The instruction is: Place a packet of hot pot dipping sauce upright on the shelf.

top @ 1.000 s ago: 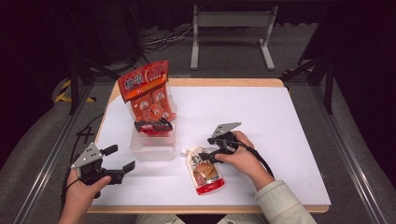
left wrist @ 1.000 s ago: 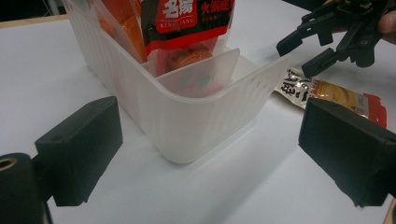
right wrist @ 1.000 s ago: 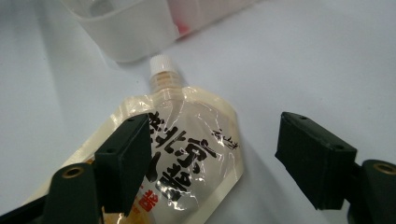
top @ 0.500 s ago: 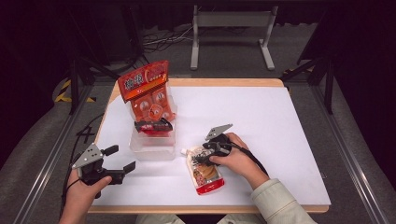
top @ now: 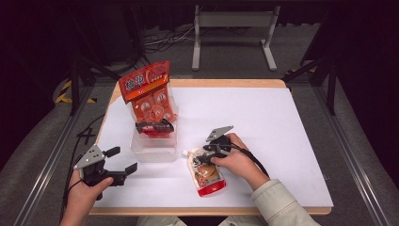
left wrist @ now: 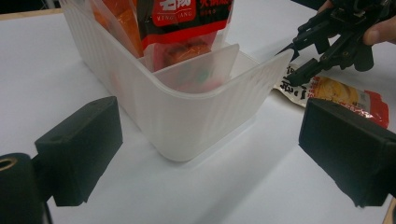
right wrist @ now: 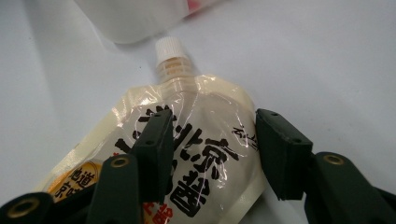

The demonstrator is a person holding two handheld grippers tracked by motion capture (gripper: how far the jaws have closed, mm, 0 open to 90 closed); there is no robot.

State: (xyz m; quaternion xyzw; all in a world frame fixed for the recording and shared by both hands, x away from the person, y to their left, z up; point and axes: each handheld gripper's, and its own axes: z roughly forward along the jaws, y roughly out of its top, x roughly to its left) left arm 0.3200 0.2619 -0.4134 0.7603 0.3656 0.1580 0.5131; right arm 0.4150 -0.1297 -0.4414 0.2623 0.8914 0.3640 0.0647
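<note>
pouch [top: 205,172]: spouted sauce pouch, lying flat on the white table [top: 282,141] at roughly 6 o'clock of the tabletop in the high view; white cap [right wrist: 168,48] points toward the bin, red band at the person's end.
bin [top: 155,146]: clear ribbed plastic tub, just beside the pouch at its 10 o'clock; cap near the bin's corner, contact cannot be told.
snack bags [top: 148,96]: orange/red packs standing upright in the bin, leaning toward 12 o'clock.
right gripper [right wrist: 210,144]: jaws part-open and straddling the pouch's upper body below the spout; left pad seems on the film, right pad at the pouch edge. Not clamped on it.
left gripper [left wrist: 205,158]: jaws wide, nothing between them, aimed at the bin's near corner; held at 8 o'clock of the table, apart from the bin.
handling (judgement): soft film, liquid or paste fill, so it will sag and slosh; glossy skin looks slippery; moderate weight, not fragile but a hard squeeze could stress the seams.
grip point (judgement): best at the stiff neck under the cap or the flat top seam; mid-body grip will bulge and slide.
risk: pouch flat on the table, so a jaw must get under an edge; may skate toward the bin.
</note>
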